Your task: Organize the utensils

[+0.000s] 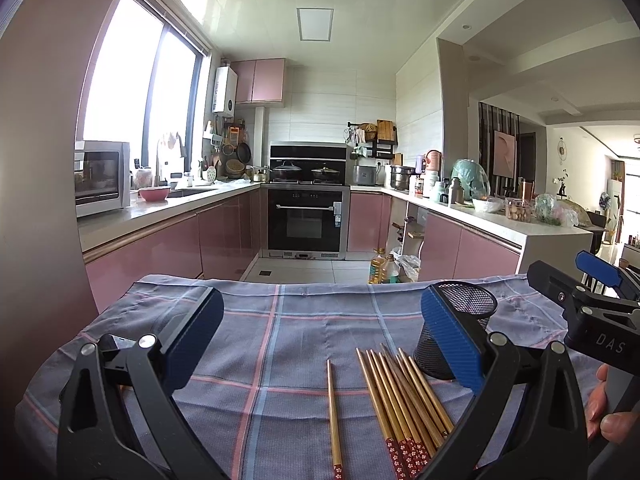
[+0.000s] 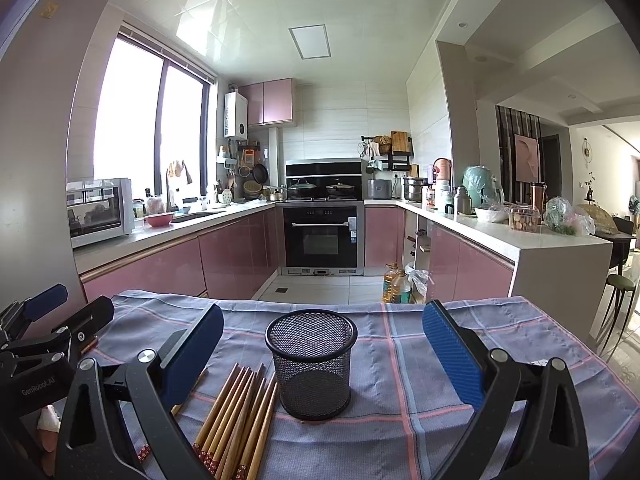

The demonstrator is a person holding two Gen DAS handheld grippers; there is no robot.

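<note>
A bundle of several wooden chopsticks (image 1: 404,404) with red patterned ends lies on the blue plaid cloth (image 1: 288,340). One single chopstick (image 1: 333,416) lies apart to its left. A black mesh cup (image 1: 460,332) stands upright just right of the bundle. My left gripper (image 1: 320,336) is open and empty, hovering above the chopsticks. In the right wrist view the mesh cup (image 2: 311,364) stands between the open fingers of my right gripper (image 2: 322,344), which is empty; the chopstick bundle (image 2: 236,416) lies left of the cup. The right gripper also shows in the left wrist view (image 1: 588,292).
The cloth-covered table (image 2: 500,344) ends at its far edge before a kitchen floor. Pink cabinets, an oven (image 2: 322,236) and cluttered counters stand beyond. Oil bottles (image 1: 382,270) sit on the floor. The left gripper shows at the left edge of the right wrist view (image 2: 52,320).
</note>
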